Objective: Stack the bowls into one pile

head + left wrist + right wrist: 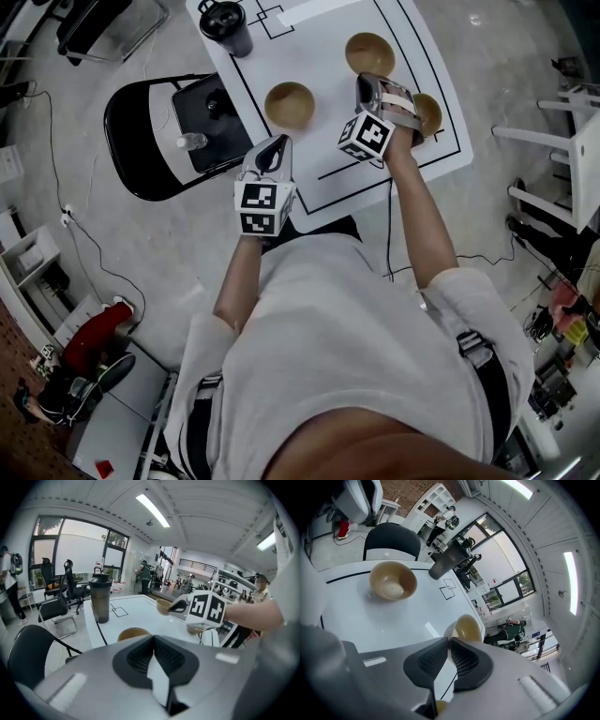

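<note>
Three tan bowls sit on the white table [319, 37]. The nearest left bowl [289, 103] [133, 633] lies just beyond my left gripper [274, 142] [152, 637], which hovers at the table's near edge with its jaws shut and empty. A far bowl [369, 53] [467, 627] stands past my right gripper [367, 82] [447, 640], also shut with nothing held. The right bowl [428, 112] is partly hidden under that gripper. In the right gripper view the left bowl [393, 580] lies off to the left.
A dark lidded tumbler [225, 25] [100, 599] stands at the table's far left corner. A black chair [150, 131] with a bottle and a dark case on it is left of the table. White furniture [562, 159] stands at the right. Cables run over the floor.
</note>
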The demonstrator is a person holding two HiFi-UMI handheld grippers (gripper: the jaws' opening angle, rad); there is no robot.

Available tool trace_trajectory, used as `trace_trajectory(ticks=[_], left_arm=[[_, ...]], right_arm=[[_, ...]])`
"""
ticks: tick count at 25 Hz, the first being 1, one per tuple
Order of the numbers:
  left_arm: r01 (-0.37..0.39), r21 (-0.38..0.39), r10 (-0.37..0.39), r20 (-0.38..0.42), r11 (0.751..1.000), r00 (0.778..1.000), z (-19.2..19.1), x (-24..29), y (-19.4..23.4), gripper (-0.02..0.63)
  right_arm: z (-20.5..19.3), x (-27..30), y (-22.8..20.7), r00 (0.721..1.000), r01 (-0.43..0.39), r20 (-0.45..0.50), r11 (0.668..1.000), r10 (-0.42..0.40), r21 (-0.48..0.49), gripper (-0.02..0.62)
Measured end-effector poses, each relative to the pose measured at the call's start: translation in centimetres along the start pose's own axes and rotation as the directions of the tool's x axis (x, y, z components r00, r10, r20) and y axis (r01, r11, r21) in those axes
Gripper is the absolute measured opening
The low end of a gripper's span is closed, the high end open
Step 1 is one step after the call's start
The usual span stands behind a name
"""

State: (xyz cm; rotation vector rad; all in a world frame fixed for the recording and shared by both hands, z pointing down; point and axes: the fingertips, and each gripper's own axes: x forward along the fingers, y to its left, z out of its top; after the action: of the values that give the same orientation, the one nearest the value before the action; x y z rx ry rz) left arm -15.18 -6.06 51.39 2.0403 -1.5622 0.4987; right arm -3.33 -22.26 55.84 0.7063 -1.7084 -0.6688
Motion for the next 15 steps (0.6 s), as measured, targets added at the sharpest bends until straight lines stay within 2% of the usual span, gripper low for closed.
trace_trajectory(ticks=[10,15], left_arm=[[0.108,0.065,-0.108,0.001,0.992,0.994,0.3,0.3,-3.2,0.003],[0.170,0.102,-0.171,0.001,0.980,0.985,0.7,0.6,-5.8,0.003]], right_arm=[[-2.2,-3.9,1.6,0.998,0.021,-0.053,0.999,-0.019,0.038,0.028],[-4.8,-5.9,1.4,0.994,0.053,-0.101,0.996,-0.045,0.071,0.028]])
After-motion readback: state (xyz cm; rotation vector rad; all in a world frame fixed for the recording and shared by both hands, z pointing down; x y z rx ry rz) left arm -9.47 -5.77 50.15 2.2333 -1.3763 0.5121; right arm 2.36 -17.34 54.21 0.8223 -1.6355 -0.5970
